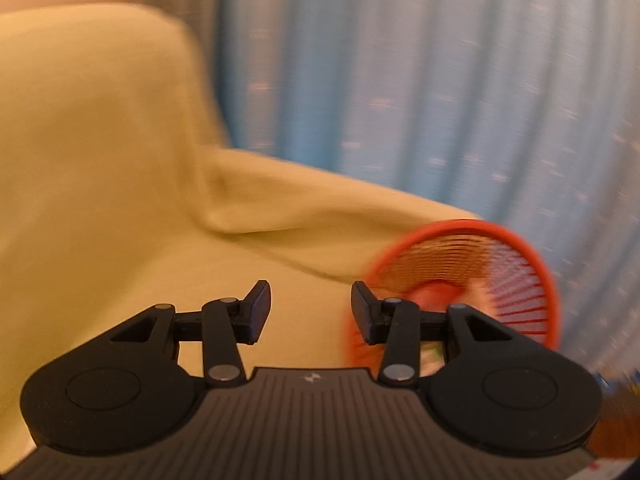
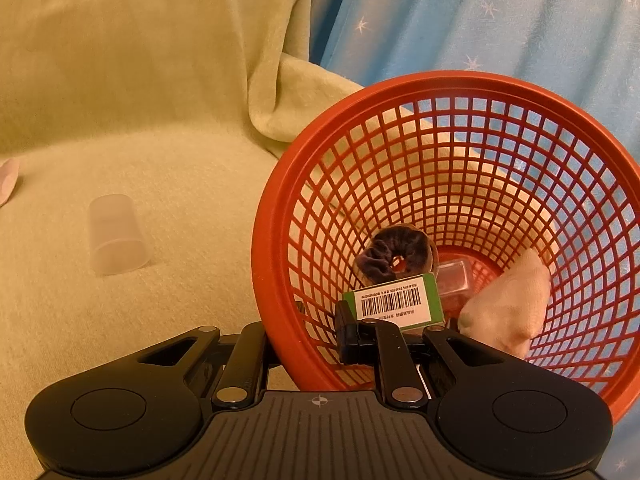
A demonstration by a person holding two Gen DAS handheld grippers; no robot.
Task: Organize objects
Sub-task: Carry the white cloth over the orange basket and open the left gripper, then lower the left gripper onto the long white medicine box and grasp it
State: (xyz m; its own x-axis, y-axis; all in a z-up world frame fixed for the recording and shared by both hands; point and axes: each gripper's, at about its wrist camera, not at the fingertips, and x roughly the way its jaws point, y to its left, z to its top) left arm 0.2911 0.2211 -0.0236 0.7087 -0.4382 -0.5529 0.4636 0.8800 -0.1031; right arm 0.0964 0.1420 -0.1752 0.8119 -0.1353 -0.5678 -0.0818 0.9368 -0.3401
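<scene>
An orange mesh basket (image 2: 400, 96) is tilted toward the right wrist camera. My right gripper (image 2: 304, 336) is shut on its near rim, one finger outside and one finger (image 2: 347, 336) inside. In the basket lie a dark scrunchie (image 2: 394, 254), a green box with a barcode (image 2: 394, 300), a small clear box (image 2: 454, 278) and a cream cloth (image 2: 508, 300). A frosted plastic cup (image 2: 116, 234) lies on its side on the sofa to the left. My left gripper (image 1: 311, 312) is open and empty above the sofa, with the blurred basket (image 1: 532, 264) to its right.
A yellow-green blanket (image 2: 140, 80) covers the sofa seat and back. A blue star-patterned curtain (image 2: 480, 20) hangs behind. A pale pinkish object (image 2: 7, 180) shows at the left edge of the right wrist view.
</scene>
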